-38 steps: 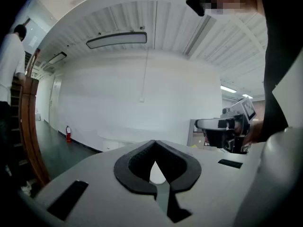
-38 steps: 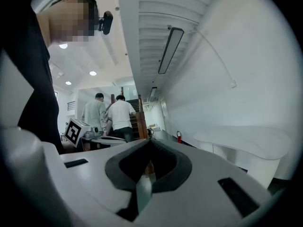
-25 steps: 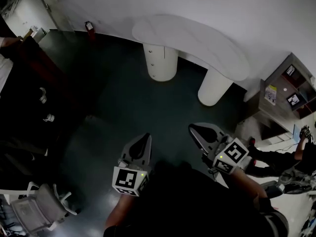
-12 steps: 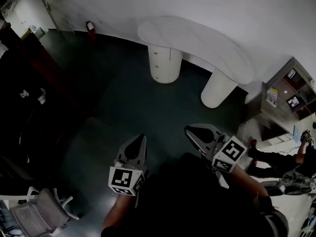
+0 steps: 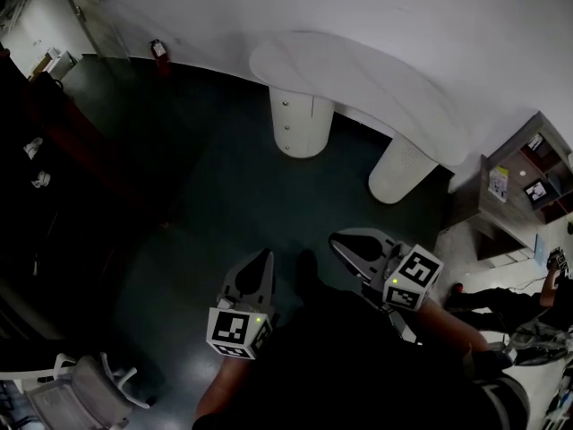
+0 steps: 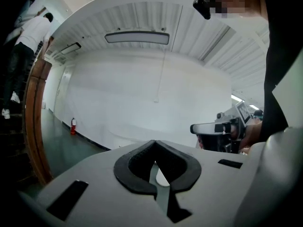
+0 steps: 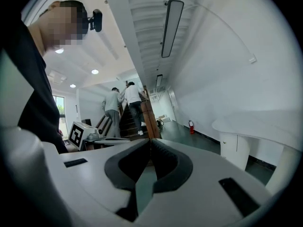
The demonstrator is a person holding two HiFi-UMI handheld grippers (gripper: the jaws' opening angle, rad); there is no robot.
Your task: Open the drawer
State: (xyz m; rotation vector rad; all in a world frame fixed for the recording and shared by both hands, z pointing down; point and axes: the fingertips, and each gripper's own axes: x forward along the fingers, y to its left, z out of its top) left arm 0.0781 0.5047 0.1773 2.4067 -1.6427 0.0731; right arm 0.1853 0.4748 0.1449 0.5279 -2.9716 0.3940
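Holding, left gripper (image 5: 264,258): nothing; black padded fingers (image 6: 135,167) pressed together, only a thin seam between them, no gap.
Holding, right gripper (image 5: 337,238): nothing; black padded fingers (image 7: 125,167) also shut tip to tip.
Gripper pose: both held low in front of the person's dark torso, roughly level, marker cubes toward the body, tips aimed toward the white furniture ahead; the two grippers sit side by side, near each other but apart.
Contact: neither gripper touches anything; dark green glossy floor (image 5: 224,186) lies below both.
Drawer (image 5: 286,125): in the white round pedestal (image 5: 309,119) under the left end of the white curved tabletop (image 5: 358,70); small knobs run down the pedestal front, and the fronts look flush with the round wall.
Drawer vs grippers: well apart, with open floor between; the pedestal is straight ahead of the left gripper and ahead-left of the right.
Second support: plain white round column (image 5: 398,170) under the tabletop's right end; no knobs can be made out.
Wall: white, behind the tabletop; small red fire extinguisher (image 5: 159,50) at its foot, far left.
Right side: grey-brown open shelf unit (image 5: 528,164), contents too small to read.
Bottom left: grey office chair (image 5: 81,388).
Right gripper view background: two people on a wooden staircase (image 7: 125,110), far off.
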